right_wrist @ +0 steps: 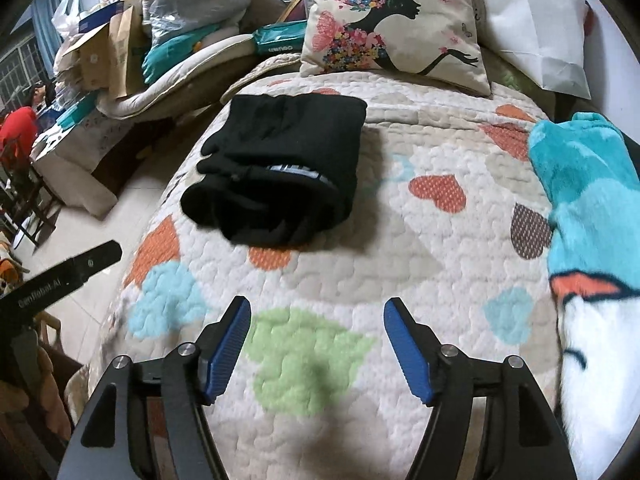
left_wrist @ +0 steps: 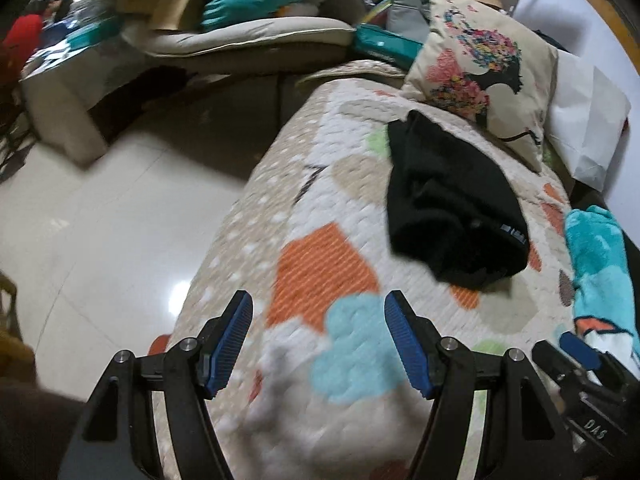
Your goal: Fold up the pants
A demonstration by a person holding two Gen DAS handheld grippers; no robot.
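Note:
The black pants (left_wrist: 448, 196) lie folded into a thick bundle on the quilted bed cover (left_wrist: 320, 184), in front of the pillows. They also show in the right wrist view (right_wrist: 280, 168), with a striped label on the folded edge. My left gripper (left_wrist: 318, 344) is open and empty, held over the cover well short of the pants. My right gripper (right_wrist: 318, 348) is open and empty too, over a green patch of the quilted cover (right_wrist: 400, 240), apart from the pants. The left gripper's body (right_wrist: 60, 280) shows at the left edge of the right wrist view.
A printed cushion (right_wrist: 392, 20) and a white pillow (right_wrist: 532, 28) lie behind the pants. A turquoise fleece blanket (right_wrist: 588, 208) is heaped on the right. The bed's left edge drops to a tiled floor (left_wrist: 100, 232). Cluttered cushions and boxes (right_wrist: 120, 52) stand beyond.

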